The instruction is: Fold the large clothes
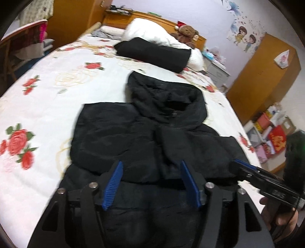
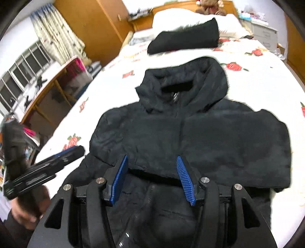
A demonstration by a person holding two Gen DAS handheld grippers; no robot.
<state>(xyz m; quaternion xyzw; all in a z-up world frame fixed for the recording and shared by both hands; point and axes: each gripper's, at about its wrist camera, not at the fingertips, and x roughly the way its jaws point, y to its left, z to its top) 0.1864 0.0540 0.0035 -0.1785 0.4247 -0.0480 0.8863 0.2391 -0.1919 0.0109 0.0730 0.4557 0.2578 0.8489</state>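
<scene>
Nearby: folded black garment [image 1: 152,54] | pillow [image 1: 150,32] | beyond black jacket [image 1: 152,133]

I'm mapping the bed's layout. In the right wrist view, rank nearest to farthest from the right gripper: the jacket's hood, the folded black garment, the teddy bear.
From the right gripper:
1. Hood, just ahead, mid-bed.
2. Folded black garment, beyond the hood, against the white pillow.
3. Teddy bear, by the headboard.

I can't read any text from here. The red boxes [image 1: 277,140] stacked by the far wall carry gold markings, too blurred to make out. The white bag [image 1: 282,58] hanging on the wardrobe has a red print I can't decipher. The wall stickers [image 1: 244,37] show cartoon figures, no legible words.
</scene>
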